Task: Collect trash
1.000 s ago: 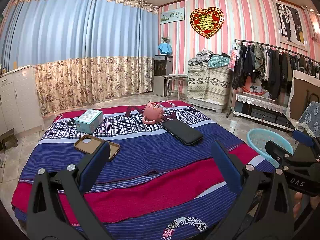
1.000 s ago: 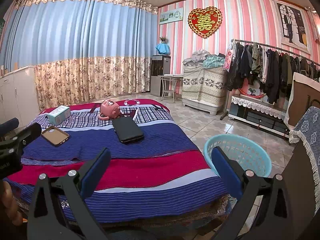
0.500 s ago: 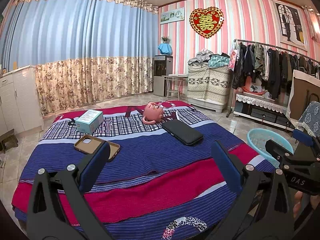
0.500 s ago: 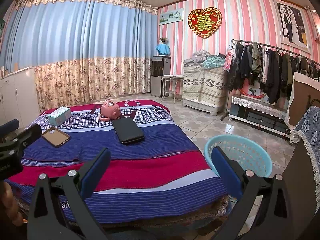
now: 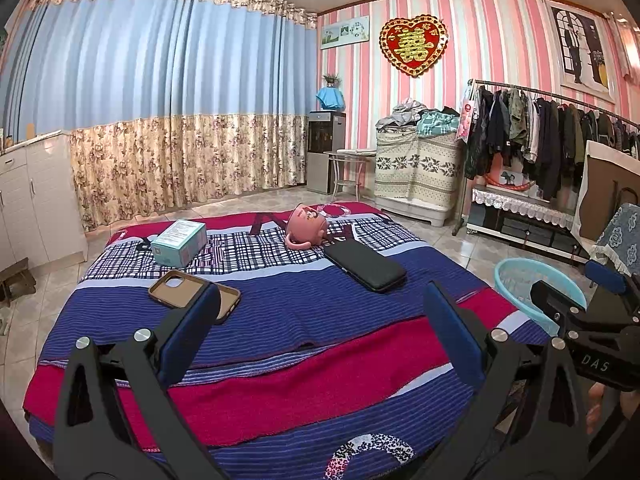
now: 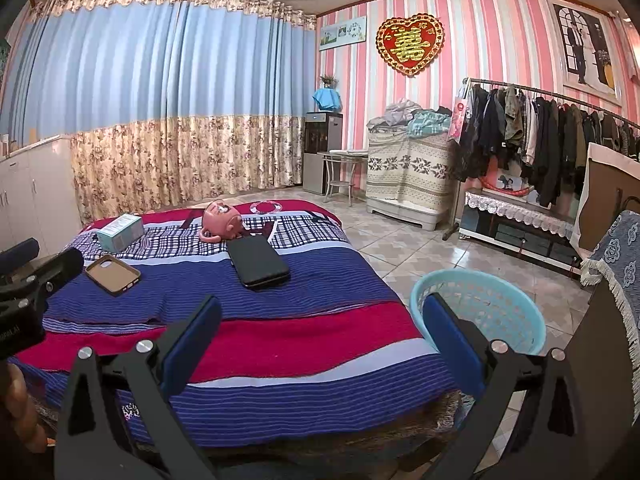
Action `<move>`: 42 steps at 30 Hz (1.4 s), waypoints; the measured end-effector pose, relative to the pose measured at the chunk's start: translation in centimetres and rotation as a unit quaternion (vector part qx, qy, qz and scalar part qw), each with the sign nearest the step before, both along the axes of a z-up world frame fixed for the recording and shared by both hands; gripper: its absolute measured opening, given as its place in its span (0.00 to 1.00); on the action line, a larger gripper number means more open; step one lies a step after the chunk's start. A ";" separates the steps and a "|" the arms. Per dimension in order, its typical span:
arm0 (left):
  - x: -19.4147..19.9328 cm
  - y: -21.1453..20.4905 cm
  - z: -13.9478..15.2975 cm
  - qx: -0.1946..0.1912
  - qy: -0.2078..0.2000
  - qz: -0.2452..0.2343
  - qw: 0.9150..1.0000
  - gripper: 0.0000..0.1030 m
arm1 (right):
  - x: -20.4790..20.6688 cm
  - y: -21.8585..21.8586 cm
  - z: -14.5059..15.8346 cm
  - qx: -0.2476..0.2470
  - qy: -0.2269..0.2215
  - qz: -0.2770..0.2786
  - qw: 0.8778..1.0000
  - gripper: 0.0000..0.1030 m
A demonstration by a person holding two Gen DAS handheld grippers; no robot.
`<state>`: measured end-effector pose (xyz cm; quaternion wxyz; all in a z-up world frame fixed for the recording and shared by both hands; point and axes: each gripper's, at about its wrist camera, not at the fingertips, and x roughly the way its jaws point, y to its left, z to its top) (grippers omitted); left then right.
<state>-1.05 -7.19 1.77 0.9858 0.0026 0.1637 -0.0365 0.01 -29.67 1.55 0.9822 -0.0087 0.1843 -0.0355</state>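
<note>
While nothing is held, the left gripper [image 5: 320, 312] hangs spread above the bed [image 5: 280, 360]; a phone case [image 5: 192, 292] lies near left, light and bendy, best pinched by one rim. Seen from the right wrist, the right gripper [image 6: 320, 320] gapes too, the basket [image 6: 480, 312] waiting right of the bed.

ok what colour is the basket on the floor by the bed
Light blue basket, with a perforated wall; the right wrist view shows it best.
</note>
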 end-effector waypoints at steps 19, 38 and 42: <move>0.0 0.0 0.0 -0.001 0.000 0.000 1.000 0.95 | -0.1 -0.1 0.0 0.001 0.000 0.000 1.000 0.96; 0.0 0.1 -0.1 -0.001 0.000 0.000 1.000 0.95 | 0.2 0.3 0.0 0.003 -0.002 -0.001 1.000 0.96; 0.0 0.1 -0.1 -0.001 0.000 0.000 1.000 0.95 | 0.4 1.1 0.1 0.003 -0.003 -0.002 1.000 0.96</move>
